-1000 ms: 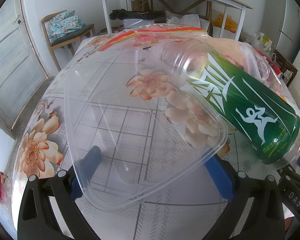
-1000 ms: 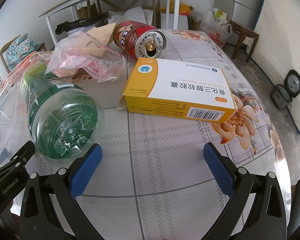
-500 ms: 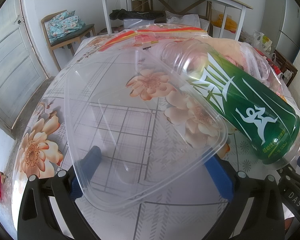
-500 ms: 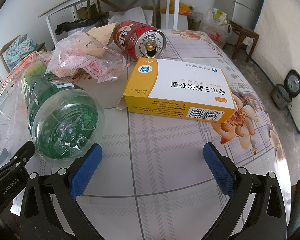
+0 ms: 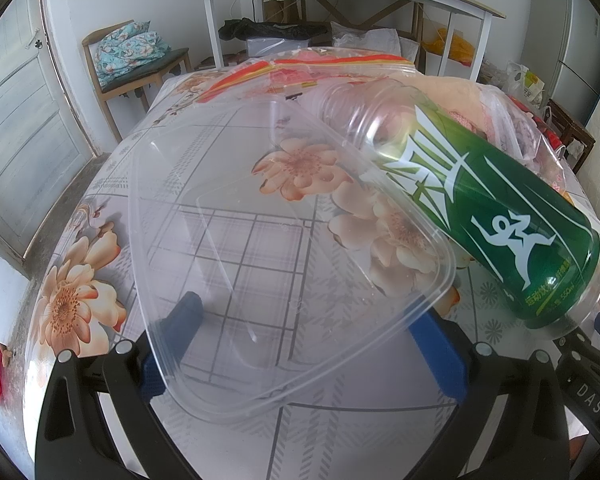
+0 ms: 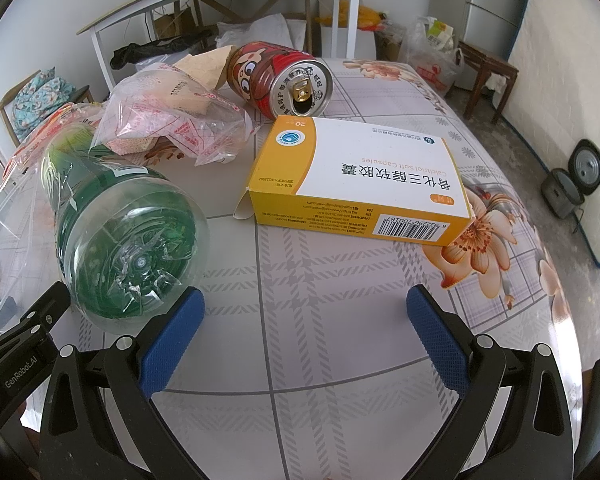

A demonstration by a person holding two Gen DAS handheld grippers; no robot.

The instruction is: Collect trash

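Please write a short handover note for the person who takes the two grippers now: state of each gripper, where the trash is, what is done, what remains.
Left gripper: open, the clear plastic lid lies between its fingers, not clamped.
Right gripper: open, empty, over the bare table.
Trash on the table: green bottle on its side beside the lid, yellow box, red can, crumpled plastic bag.
Done: nothing collected as far as visible.
Left: all of it; no bin is visible.

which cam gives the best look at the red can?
Right wrist. The red can lies on its side behind the yellow box, opened top facing the camera, unobstructed. The left wrist view doesn't show it clearly; the green bottle and bags block that side.
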